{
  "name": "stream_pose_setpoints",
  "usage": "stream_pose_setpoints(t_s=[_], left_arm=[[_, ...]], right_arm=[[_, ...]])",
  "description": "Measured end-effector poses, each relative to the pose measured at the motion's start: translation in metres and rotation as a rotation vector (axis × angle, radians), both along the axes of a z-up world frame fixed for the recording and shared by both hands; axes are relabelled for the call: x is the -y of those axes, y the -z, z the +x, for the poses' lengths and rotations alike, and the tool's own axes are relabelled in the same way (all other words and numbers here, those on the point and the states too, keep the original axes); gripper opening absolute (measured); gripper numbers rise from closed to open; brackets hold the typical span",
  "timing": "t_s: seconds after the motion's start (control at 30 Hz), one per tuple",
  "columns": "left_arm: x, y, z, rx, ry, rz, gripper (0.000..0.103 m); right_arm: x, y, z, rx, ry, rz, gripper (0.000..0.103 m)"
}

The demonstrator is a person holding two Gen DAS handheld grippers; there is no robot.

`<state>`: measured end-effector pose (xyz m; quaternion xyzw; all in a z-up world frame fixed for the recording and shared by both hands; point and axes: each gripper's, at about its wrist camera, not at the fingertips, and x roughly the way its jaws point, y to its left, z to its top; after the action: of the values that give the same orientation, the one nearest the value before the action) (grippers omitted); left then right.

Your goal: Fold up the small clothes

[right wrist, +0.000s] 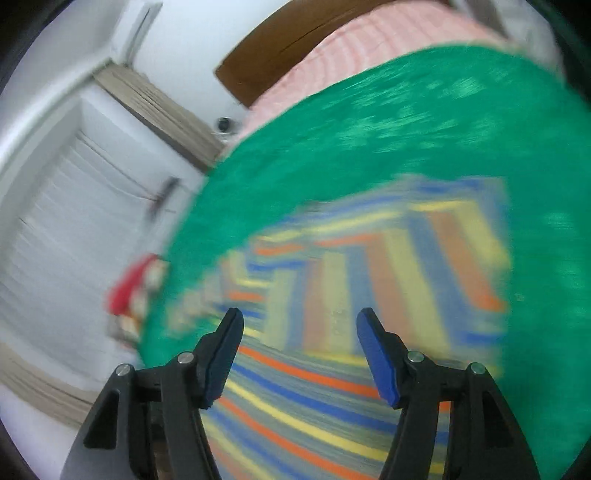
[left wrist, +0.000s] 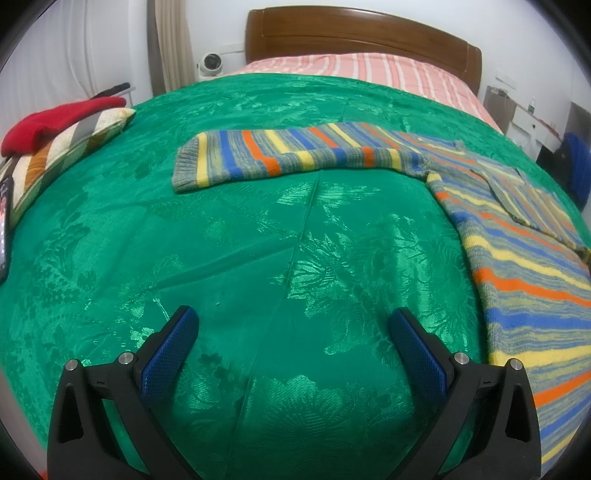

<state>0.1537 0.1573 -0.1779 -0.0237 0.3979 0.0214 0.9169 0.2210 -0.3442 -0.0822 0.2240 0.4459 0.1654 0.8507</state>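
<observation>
A striped knit sweater (left wrist: pixel 517 258) in blue, yellow, orange and grey lies on the green bedspread (left wrist: pixel 258 240). One sleeve (left wrist: pixel 288 155) stretches out to the left across the bed. My left gripper (left wrist: pixel 293 325) is open and empty above bare bedspread, left of the sweater's body. In the blurred right wrist view my right gripper (right wrist: pixel 300 325) is open and empty above the sweater (right wrist: pixel 332 369), whose folded part lies ahead of the fingertips.
A striped pillow (left wrist: pixel 62 155) with a red garment (left wrist: pixel 55 122) on it lies at the bed's left edge, beside a phone (left wrist: pixel 3 229). A wooden headboard (left wrist: pixel 362 33) and pink striped sheet (left wrist: pixel 369 70) are at the far end. Curtains and a wall are to the left.
</observation>
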Motion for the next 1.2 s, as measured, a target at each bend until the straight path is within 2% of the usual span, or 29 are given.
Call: stream_pose_setpoints(t_s=[0.13, 0.33, 0.4, 0.47, 0.57, 0.63, 0.73, 0.83, 0.9, 0.97, 1.03, 1.07, 1.1, 1.2], left_arm=[[0.000, 0.000, 0.000, 0.002, -0.001, 0.002, 0.103], [0.001, 0.001, -0.002, 0.007, -0.003, 0.008, 0.103], [0.001, 0.001, -0.002, 0.009, -0.004, 0.009, 0.103], [0.002, 0.001, -0.002, 0.011, -0.004, 0.010, 0.103], [0.002, 0.001, -0.003, 0.013, -0.005, 0.011, 0.103], [0.002, 0.001, -0.003, 0.010, -0.007, 0.011, 0.103], [0.005, -0.011, 0.001, -0.032, -0.010, 0.019, 0.102], [0.008, -0.036, 0.012, 0.025, 0.011, 0.002, 0.103], [0.009, -0.041, 0.028, 0.038, 0.011, 0.012, 0.103], [0.011, -0.032, 0.047, -0.007, 0.009, 0.057, 0.103], [0.012, -0.008, 0.067, -0.118, 0.005, 0.110, 0.103], [0.010, -0.001, 0.068, -0.111, 0.011, 0.091, 0.103], [0.007, -0.002, 0.062, -0.066, -0.001, 0.076, 0.103], [0.005, -0.001, 0.050, -0.030, -0.018, 0.076, 0.103]], right_arm=[[0.049, 0.022, -0.061, -0.001, 0.066, -0.232, 0.064], [0.094, 0.033, -0.135, 0.037, 0.220, -0.316, 0.064], [0.104, 0.039, -0.151, 0.051, 0.266, -0.341, 0.068], [0.114, 0.052, -0.160, 0.043, 0.300, -0.354, 0.069], [0.117, 0.069, -0.165, 0.053, 0.331, -0.318, 0.070], [0.115, 0.074, -0.169, 0.094, 0.328, -0.340, 0.075], [0.109, 0.076, -0.168, 0.109, 0.303, -0.380, 0.081], [0.107, 0.078, -0.170, 0.113, 0.297, -0.385, 0.083], [0.108, 0.079, -0.171, 0.120, 0.298, -0.376, 0.083], [0.108, 0.080, -0.172, 0.124, 0.299, -0.375, 0.083], [0.107, 0.080, -0.172, 0.122, 0.299, -0.377, 0.083], [0.108, 0.080, -0.172, 0.123, 0.299, -0.376, 0.083], [0.108, 0.080, -0.172, 0.123, 0.299, -0.375, 0.083], [0.107, 0.080, -0.172, 0.123, 0.299, -0.376, 0.083]])
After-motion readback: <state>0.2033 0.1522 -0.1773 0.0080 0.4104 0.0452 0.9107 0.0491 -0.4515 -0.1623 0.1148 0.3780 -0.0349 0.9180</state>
